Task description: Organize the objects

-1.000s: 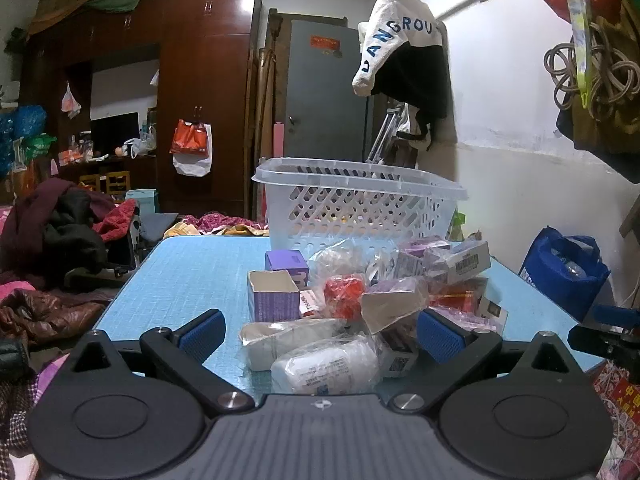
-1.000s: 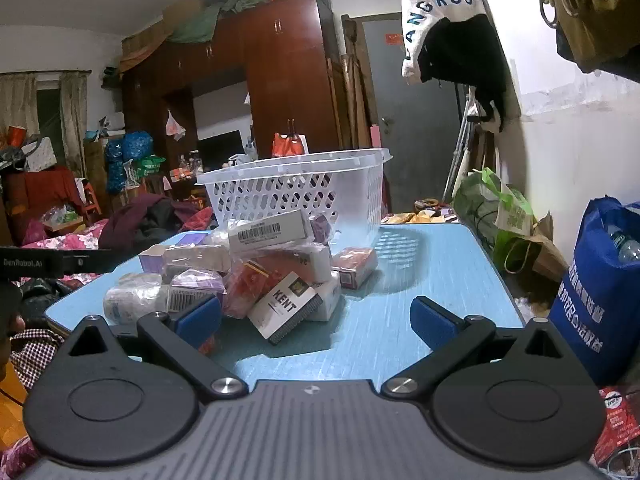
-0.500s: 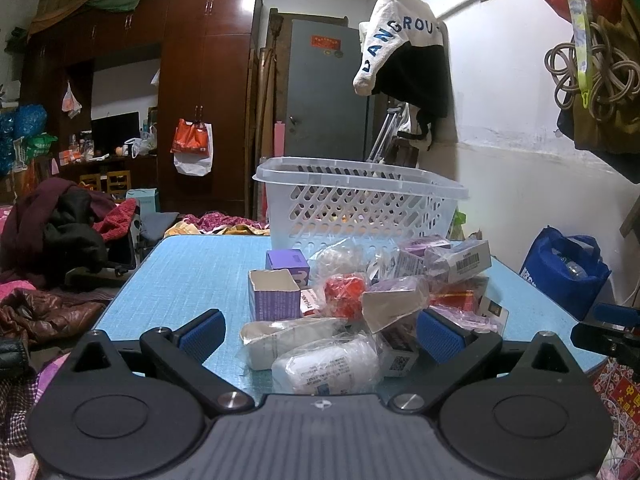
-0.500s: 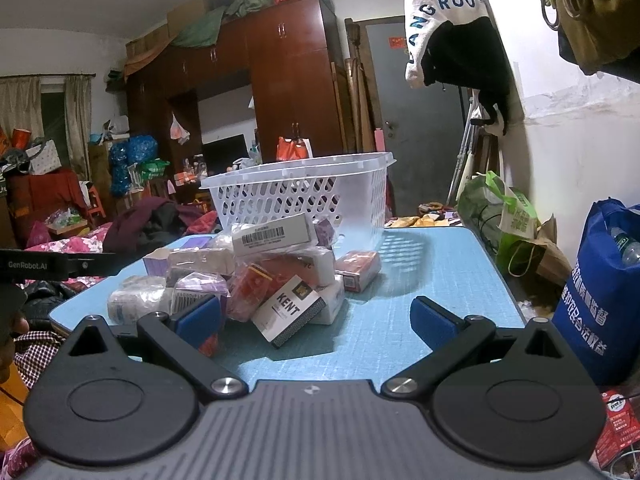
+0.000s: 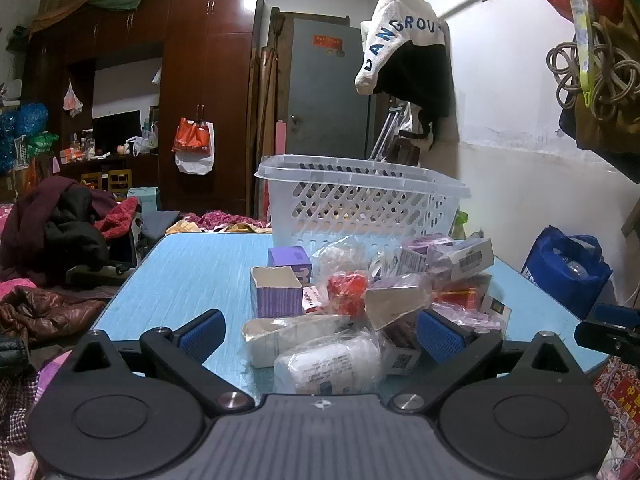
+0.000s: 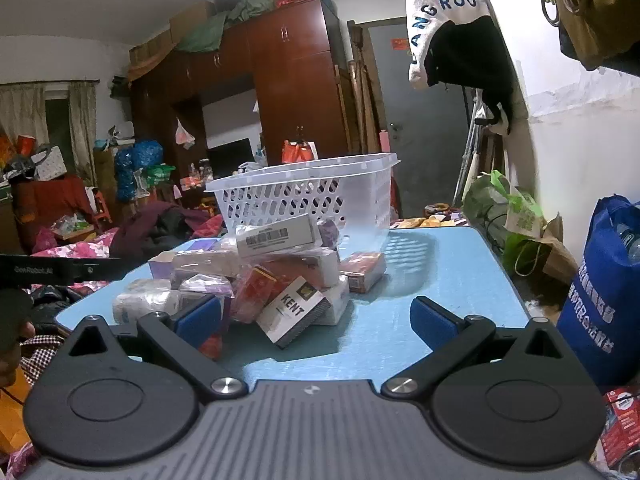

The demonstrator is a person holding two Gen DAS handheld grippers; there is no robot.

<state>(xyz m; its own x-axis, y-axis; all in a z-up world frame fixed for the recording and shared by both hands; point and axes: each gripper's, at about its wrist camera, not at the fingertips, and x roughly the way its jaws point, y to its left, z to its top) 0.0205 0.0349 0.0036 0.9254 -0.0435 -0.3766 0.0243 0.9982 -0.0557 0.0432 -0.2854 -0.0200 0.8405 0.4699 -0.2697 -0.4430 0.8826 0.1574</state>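
Heaped at centre frame on the light blue desk (image 5: 188, 264): a pile of small boxes and plastic-wrapped packets (image 5: 360, 304), probably dumped there for sorting. Directly behind the pile, at middle of the left view, a white perforated plastic basket (image 5: 360, 204), rim up and mouth open, likely the destination.

Left gripper (image 5: 319, 334) spread wide and carrying nothing, blue pads flanking the near edge of the pile, with a white wrapped roll in clear plastic (image 5: 332, 364) lying between them at lower centre. Right gripper (image 6: 316, 318) equally wide and empty, low over the desk's near edge, a white and black KENT carton (image 6: 294, 312) tilted just ahead at centre.

Stacked loosely, so pulling a lower piece risks toppling the barcoded white box (image 6: 274, 236) on top. Basket wall high; needs a lift over the rim. To the right, a blue fabric bag (image 6: 604, 300) beside the desk.
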